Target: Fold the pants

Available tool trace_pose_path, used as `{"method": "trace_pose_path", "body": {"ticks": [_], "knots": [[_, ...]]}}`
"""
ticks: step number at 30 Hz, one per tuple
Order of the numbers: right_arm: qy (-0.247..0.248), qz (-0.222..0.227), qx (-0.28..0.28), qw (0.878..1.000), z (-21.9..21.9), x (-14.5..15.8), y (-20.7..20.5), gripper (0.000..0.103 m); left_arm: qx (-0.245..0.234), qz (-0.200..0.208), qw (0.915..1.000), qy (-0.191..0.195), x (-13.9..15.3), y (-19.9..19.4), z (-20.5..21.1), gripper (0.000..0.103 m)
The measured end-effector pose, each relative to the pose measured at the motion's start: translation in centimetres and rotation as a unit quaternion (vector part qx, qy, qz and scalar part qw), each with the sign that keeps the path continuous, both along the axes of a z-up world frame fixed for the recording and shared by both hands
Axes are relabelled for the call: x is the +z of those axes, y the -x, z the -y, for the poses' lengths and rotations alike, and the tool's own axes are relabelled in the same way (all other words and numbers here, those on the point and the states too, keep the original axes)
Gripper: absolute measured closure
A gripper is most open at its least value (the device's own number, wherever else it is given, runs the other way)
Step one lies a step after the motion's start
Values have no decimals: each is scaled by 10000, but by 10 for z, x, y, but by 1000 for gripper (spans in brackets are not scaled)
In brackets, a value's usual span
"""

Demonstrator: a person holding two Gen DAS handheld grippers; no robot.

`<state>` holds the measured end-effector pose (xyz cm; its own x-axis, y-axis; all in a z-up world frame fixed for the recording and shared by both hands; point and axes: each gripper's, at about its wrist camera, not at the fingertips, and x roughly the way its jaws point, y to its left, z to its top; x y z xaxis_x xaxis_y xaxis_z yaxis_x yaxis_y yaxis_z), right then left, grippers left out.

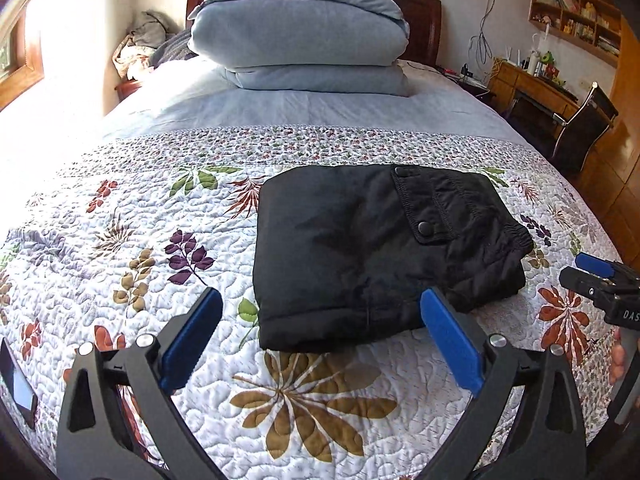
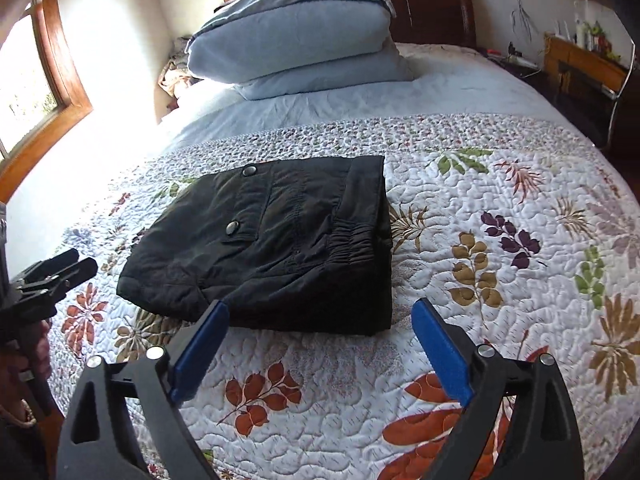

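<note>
Fingers (image 1: pixel 450 344) of both grippers spread apart, empty, above floral quilt (image 1: pixel 120 240) bearing folded pants (image 1: pixel 360 248).

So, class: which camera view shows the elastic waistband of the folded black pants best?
The right wrist view: the gathered waistband faces the camera, running nearly its full length. The left wrist view shows only a short bunched end at the pants' right edge.

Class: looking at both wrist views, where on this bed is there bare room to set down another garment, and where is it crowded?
Free: the quilt left of the folded pants, up to the floral band; the quilt to the pants' right in the right wrist view; and the blue sheet between the band and the pillows. Crowded: the headboard end under the pillows, and the near left edge, where a phone lies.
</note>
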<state>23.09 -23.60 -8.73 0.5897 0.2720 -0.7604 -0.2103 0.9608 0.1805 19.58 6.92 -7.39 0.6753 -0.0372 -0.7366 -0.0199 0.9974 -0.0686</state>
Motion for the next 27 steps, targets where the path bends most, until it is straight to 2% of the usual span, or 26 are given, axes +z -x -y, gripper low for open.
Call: {"method": "trace_pose_path", "body": {"ticks": [3, 8, 14, 23, 27], "knots": [[19, 32, -104, 9999, -10, 7, 17, 8, 127, -117, 9998, -31, 1, 13, 5, 3], [98, 148, -187, 9997, -20, 19, 39, 8, 263, -199, 9994, 126, 7, 36, 7, 3], [3, 233, -126, 9996, -21, 35, 62, 7, 367, -55, 9991, -196, 20, 61, 16, 3], [-64, 449, -31, 9990, -25, 55, 95, 4, 391, 30, 9992, 22, 34, 95, 14, 3], [-73, 521, 52, 9986, -29, 61, 108, 4, 436, 194, 9987, 173, 44, 107, 10, 3]]}}
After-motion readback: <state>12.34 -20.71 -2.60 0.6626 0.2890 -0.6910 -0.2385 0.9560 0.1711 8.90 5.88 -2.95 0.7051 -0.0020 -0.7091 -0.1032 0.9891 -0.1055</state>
